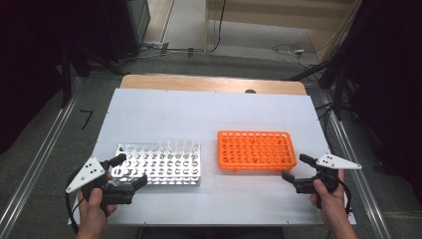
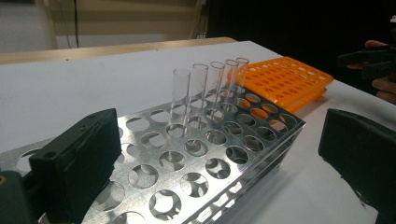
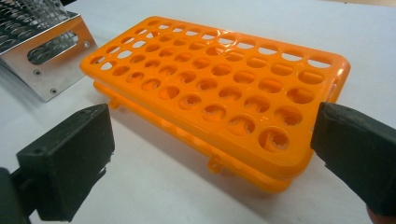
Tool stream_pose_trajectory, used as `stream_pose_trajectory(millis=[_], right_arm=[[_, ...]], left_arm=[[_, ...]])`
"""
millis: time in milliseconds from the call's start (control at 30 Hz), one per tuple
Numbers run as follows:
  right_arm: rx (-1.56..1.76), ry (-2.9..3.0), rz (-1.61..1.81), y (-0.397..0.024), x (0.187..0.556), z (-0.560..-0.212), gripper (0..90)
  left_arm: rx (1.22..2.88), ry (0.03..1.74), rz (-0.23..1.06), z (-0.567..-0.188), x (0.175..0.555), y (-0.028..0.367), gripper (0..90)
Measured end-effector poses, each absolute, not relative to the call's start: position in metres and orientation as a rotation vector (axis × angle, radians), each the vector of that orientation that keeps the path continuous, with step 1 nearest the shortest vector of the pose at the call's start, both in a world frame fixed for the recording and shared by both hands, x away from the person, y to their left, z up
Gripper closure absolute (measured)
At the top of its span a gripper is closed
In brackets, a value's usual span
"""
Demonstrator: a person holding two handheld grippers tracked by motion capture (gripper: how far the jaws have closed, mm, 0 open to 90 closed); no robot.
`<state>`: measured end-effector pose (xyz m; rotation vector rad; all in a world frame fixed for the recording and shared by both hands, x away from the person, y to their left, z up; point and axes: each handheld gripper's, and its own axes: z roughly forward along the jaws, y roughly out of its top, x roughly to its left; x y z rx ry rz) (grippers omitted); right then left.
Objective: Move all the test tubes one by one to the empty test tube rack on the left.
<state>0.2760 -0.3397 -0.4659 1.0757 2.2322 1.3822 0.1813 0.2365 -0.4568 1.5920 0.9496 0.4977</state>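
Above the table, in the high view, the metal rack point(image 1: 160, 165) serves as landmark: the orange rack point(image 1: 256, 150) sits well to its right, apart from it, both on the white board point(image 1: 209, 114). A short row of clear tubes point(image 1: 175, 145) stands along the metal rack's far edge, toward its right half. The left gripper point(image 1: 127, 172) hovers at the metal rack's near left corner, jaws spread, nothing between them. The right gripper point(image 1: 294, 168) hangs just off the orange rack's near right corner, far from the metal rack, jaws likewise parted and empty. So the left hand point(image 1: 92, 201) is plainly the nearer one to the tubes.

From the left gripper view, the tubes point(image 2: 210, 84) rise upright, long axis vertical, on the far side of the metal rack point(image 2: 205, 158) from the two black jaws, which stand wide apart with the rack's empty holes between. Reaching a tube would likely mean going forward over the rack and closing sideways on the glass. I count five tubes, though the farthest ones overlap and the count is unsure.

From the right gripper view, the orange rack point(image 3: 219, 88) lies straight ahead, every visible hole empty, the metal rack's end wall point(image 3: 51, 56) beyond at upper left. Its jaws gape, holding nothing. Past the board lie grey floor and dark curtains.
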Motion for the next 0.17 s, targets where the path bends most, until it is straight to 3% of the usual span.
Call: stream_pose_trajectory(millis=[167], right_arm=[[1.082, 2.218, 1.381, -0.3431, 0.2751, -0.4654, 0.0]], left_arm=[[1.593, 0.953, 0.499, -0.4573, 0.1815, 0.2349, 0.0]])
